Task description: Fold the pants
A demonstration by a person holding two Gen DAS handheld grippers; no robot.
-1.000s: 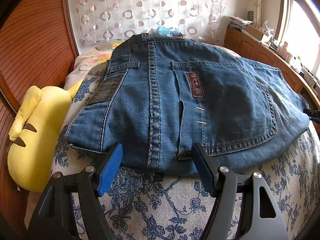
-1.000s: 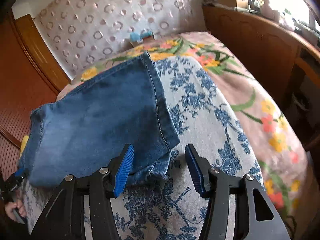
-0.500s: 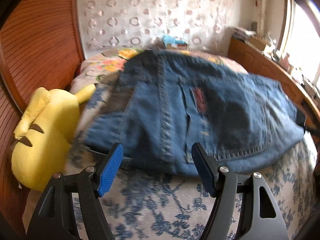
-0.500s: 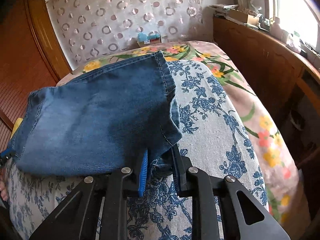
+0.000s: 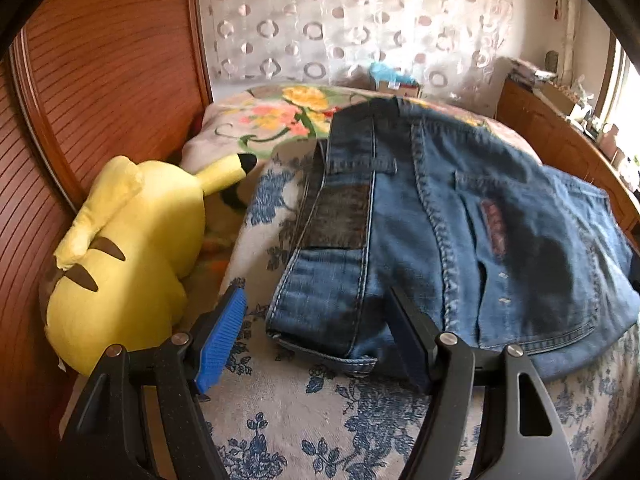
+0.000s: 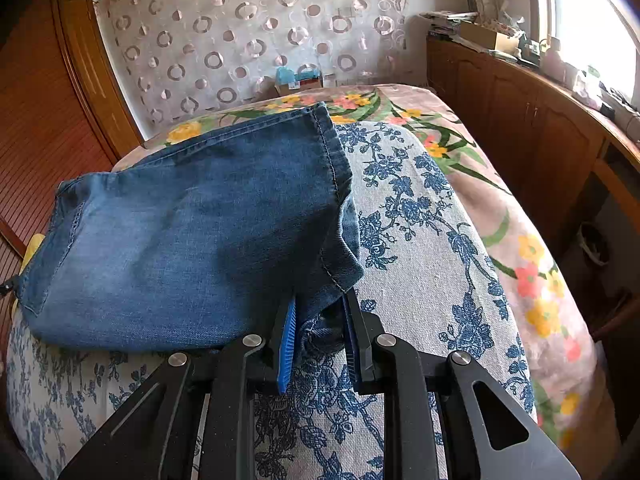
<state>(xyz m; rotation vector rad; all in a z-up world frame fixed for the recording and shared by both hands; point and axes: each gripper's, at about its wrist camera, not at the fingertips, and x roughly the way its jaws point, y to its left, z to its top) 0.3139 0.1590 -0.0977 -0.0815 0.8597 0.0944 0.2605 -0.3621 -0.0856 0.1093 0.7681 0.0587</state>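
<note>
Folded blue jeans [image 5: 460,240] lie on the bed, waistband and back pocket toward the left wrist view. My left gripper [image 5: 316,340] is open, its jaws on either side of the near waistband corner, just short of it. In the right wrist view the jeans' leg end [image 6: 192,232] lies folded over, hems on the right. My right gripper [image 6: 318,340] is shut on the near hem corner of the jeans, the cloth pinched between the blue pads.
A blue-flowered sheet [image 5: 320,420] covers the bed over a floral blanket [image 6: 540,280]. A yellow plush toy [image 5: 128,264] lies at the left by the wooden wall [image 5: 100,80]. Wooden cabinets [image 6: 540,128] run along the right. A curtain hangs behind.
My right gripper moved in and closed on the hem corner. My left gripper shifted left along the waistband, from the middle toward the left corner, staying open.
</note>
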